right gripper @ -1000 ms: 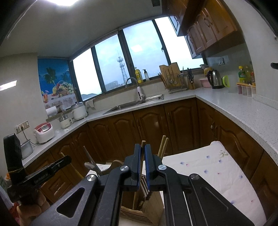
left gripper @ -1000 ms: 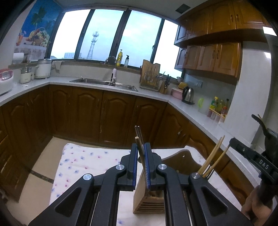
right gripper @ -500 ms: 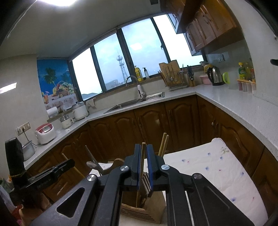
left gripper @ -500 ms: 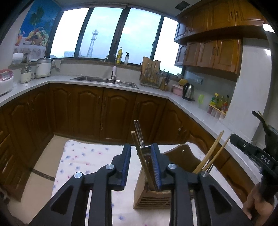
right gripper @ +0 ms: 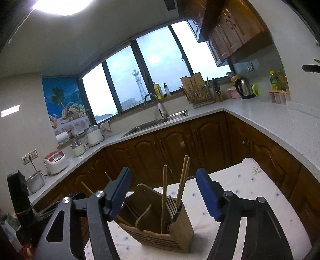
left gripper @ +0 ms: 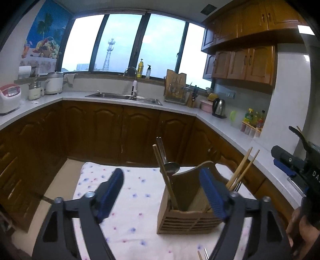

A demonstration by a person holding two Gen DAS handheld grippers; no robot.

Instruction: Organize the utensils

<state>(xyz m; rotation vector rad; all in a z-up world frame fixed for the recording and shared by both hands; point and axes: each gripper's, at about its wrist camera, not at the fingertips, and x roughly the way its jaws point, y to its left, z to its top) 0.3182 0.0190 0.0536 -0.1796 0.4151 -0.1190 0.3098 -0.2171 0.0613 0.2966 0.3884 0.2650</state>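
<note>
Here, in a wood-panelled kitchen under grey daylight, both my tongs hang released over a wooden utensil caddy (left gripper: 186,218). My left gripper (left gripper: 163,192) has its blue-padded jaws spread wide and grips nothing; my right gripper (right gripper: 166,192) is equally spread and empty. The caddy stands on a white tablecloth with small flowers (left gripper: 136,192), at about 1 o'clock from the left tongs and dead ahead at 12 o'clock of the right. In its compartments stand wooden chopsticks (right gripper: 183,180), a single chopstick (right gripper: 164,192), a fork (right gripper: 172,206) and, on the far side from the right camera, a metal spoon (left gripper: 172,168) beside another chopstick (left gripper: 166,178). Which slot each occupies I cannot tell exactly.

Around the table runs a pale speckled countertop (right gripper: 270,122) on dark brown cabinets (left gripper: 104,130). At 12 o'clock in the left view a steel sink (left gripper: 124,97) sits under a wide window (left gripper: 124,44), through which a lattice tower (left gripper: 109,54) shows. A dish rack with a cutting board (left gripper: 175,86) stands at 1 o'clock, an electric kettle (left gripper: 219,107) at 2 o'clock, and bottles (left gripper: 254,120) farther right. At 9 o'clock are a red-and-white rice cooker (left gripper: 9,98) and a fruit poster (left gripper: 45,42). Upper cabinets (left gripper: 246,64) hang at 2 o'clock, and a ceiling light (right gripper: 60,6) glares at 11 o'clock in the right view.
</note>
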